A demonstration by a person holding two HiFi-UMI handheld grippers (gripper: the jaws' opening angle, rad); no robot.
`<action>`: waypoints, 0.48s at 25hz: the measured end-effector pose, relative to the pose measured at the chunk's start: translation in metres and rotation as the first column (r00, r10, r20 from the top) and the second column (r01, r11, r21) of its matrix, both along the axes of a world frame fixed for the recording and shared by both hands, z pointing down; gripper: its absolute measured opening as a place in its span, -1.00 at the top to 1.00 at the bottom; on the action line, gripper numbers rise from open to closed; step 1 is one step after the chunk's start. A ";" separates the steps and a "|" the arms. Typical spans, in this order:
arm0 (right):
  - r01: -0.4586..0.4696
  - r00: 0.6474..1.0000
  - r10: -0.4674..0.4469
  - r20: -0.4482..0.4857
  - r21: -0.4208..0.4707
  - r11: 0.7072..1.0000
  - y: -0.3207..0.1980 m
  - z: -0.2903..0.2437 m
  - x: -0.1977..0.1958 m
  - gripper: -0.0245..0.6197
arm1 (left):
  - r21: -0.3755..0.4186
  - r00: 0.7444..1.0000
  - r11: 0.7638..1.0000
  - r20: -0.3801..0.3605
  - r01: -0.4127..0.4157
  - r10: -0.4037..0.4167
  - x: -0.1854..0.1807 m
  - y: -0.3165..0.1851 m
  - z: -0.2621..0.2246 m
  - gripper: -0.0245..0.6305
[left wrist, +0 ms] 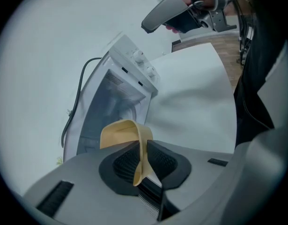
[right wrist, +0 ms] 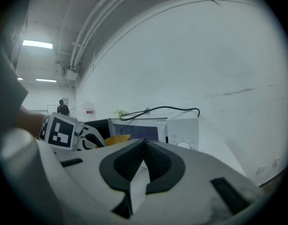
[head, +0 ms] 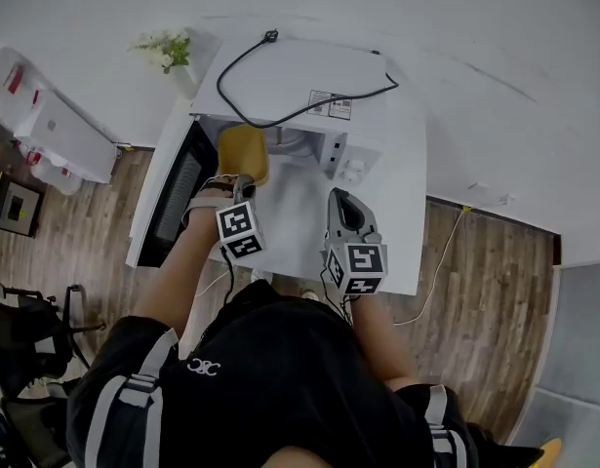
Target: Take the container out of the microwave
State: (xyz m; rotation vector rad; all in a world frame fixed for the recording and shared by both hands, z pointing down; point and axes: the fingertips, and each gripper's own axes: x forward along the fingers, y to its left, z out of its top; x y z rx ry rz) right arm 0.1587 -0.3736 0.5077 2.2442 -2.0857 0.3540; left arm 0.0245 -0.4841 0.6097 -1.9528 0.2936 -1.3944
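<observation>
Left gripper view, left tool (left wrist: pixel 144 159) clamped on rim of yellow container (left wrist: pixel 118 132) outside microwave (left wrist: pixel 130 85), right tool (right wrist: pixel 144 147) closed.

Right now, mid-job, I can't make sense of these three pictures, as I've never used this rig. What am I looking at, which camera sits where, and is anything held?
There is no robot here: a person holds a pair of tongs in each hand. The head view looks steeply down from the person's head. The other two cameras ride on the tongs and look along their jaws. A white table carries a white microwave with its dark door swung open, and some flowers show near its far corner. The left tongs are clamped on the wall of a yellow container, held at the microwave's opening. The right tongs are shut with nothing between them, over the table.
</observation>
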 end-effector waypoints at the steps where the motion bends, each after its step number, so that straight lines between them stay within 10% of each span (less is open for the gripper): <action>1: 0.014 1.000 -0.014 -0.001 0.000 1.000 -0.001 0.001 -0.003 0.91 | -0.003 1.000 1.000 -0.001 0.009 -0.009 -0.005 0.004 -0.001 0.72; 12: 0.128 0.992 -0.128 0.001 0.001 0.992 -0.002 0.006 -0.028 0.91 | -0.012 0.999 0.999 -0.018 0.038 -0.039 -0.037 0.050 -0.013 0.72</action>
